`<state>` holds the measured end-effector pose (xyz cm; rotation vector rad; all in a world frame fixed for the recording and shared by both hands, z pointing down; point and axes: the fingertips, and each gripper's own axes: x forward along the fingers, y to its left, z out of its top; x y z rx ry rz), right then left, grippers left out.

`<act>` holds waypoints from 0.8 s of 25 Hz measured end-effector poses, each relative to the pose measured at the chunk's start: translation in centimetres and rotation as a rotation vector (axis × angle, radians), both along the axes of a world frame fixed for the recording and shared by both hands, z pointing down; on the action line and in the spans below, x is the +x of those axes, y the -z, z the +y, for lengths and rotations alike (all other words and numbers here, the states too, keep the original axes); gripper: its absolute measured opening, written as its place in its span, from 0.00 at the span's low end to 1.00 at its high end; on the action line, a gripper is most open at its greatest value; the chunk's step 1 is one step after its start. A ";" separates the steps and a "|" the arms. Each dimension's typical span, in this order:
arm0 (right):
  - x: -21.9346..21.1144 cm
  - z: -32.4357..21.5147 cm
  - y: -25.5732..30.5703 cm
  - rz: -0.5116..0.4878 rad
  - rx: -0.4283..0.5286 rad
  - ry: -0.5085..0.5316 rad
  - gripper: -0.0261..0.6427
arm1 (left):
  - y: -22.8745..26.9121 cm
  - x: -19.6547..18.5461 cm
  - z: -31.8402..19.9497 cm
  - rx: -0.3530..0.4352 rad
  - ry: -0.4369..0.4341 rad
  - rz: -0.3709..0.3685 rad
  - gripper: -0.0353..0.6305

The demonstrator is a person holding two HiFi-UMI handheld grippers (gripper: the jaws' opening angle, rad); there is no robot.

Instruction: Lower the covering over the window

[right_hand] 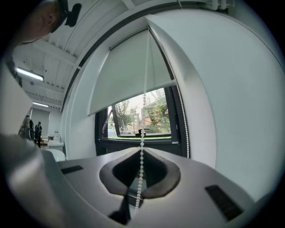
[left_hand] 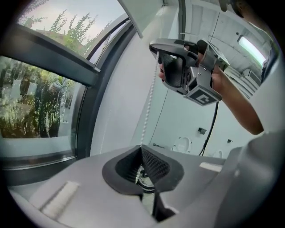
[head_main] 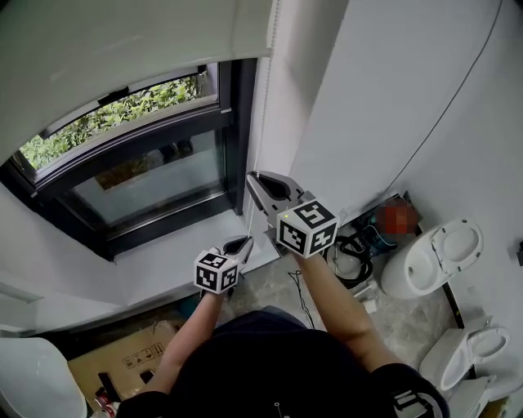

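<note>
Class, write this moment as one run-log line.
roller blind: partly down | left hand-held gripper: shut on bead chain | right hand-held gripper: shut on same chain, higher

Between the fingers (left_hand: 156, 167) of the left gripper (left_hand: 141, 150) the bead chain (left_hand: 149, 104) disappears; above them the picture's edge cuts off the blind (left_hand: 142, 13).

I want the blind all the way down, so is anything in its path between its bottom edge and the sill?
Nothing visible does. Below the blind only the window glass and dark frame show, down to the sill. The left gripper and right gripper are shut on the bead chain.
</note>
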<state>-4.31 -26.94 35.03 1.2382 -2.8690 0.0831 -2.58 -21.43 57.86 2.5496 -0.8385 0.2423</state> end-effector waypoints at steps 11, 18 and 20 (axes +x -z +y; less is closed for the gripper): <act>-0.4 -0.1 -2.2 0.043 -0.030 -0.001 0.06 | 2.2 -0.5 -0.2 0.124 -0.009 -0.017 0.10; -0.6 0.2 -4.2 0.032 -0.071 0.015 0.06 | 8.5 -1.9 -0.9 0.258 0.021 0.076 0.16; -0.7 0.1 -4.5 0.035 -0.075 0.018 0.06 | 10.4 -2.4 -1.1 0.305 0.038 0.088 0.16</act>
